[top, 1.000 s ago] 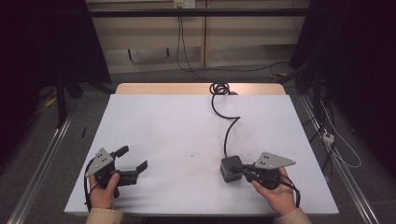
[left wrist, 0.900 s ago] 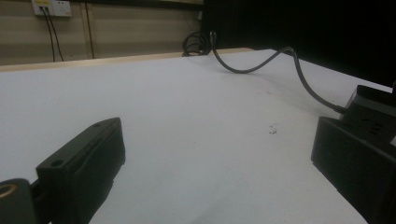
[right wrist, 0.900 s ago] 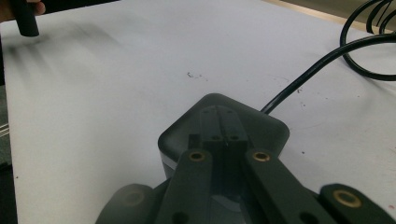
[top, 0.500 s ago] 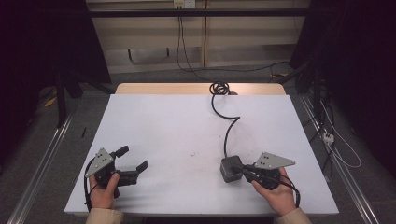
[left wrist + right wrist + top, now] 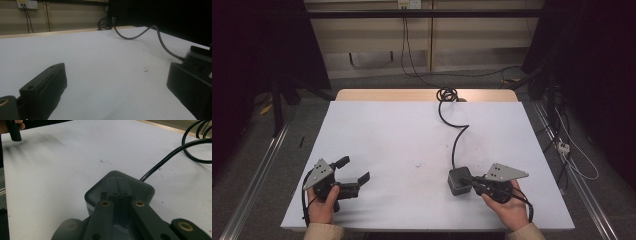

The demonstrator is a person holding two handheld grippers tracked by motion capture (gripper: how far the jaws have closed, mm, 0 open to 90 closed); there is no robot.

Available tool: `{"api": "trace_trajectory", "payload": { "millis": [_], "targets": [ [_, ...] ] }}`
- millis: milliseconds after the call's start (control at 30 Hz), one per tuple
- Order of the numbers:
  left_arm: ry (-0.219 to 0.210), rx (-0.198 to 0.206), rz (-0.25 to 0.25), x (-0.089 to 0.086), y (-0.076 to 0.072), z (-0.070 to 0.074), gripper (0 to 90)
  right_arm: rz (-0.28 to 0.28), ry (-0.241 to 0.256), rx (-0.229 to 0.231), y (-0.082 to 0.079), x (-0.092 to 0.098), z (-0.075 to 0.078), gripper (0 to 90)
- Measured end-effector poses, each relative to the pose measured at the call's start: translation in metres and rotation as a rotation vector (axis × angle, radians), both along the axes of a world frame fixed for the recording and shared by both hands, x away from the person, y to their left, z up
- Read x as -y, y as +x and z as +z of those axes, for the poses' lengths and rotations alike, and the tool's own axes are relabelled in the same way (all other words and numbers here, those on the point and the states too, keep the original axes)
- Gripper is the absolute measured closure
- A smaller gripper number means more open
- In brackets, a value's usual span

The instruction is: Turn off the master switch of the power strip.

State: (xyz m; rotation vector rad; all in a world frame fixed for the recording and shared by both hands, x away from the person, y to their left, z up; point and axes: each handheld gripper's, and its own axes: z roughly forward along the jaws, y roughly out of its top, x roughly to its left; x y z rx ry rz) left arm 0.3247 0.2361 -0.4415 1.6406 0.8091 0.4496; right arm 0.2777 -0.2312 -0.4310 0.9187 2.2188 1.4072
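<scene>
The white table (image 5: 412,135) holds one dark box (image 5: 460,180) with one cable (image 5: 455,135). My right gripper (image 5: 476,184) sits over the box, jaws together. My left gripper (image 5: 353,174), well away from the box, has jaws apart.

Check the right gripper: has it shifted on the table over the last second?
No. In the high view the right gripper sits at the same spot against the table's near edge, its jaws at the dark box with the cable.
</scene>
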Motion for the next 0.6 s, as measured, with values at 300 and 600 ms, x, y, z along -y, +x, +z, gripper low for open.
{"api": "trace_trajectory", "payload": {
  "millis": [300, 600],
  "targets": [
    [0.000, -0.001, 0.000, -0.0001, 0.0002, 0.0000, 2.5, -0.002, 0.007, -0.008, 0.0002, 0.0005, 0.0000, 90.0],
    [-0.001, -0.001, 0.000, -0.0003, 0.0002, 0.0001, 2.5, -0.005, 0.003, -0.003, 0.0000, 0.0001, 0.0002, 90.0]
  ]
}}
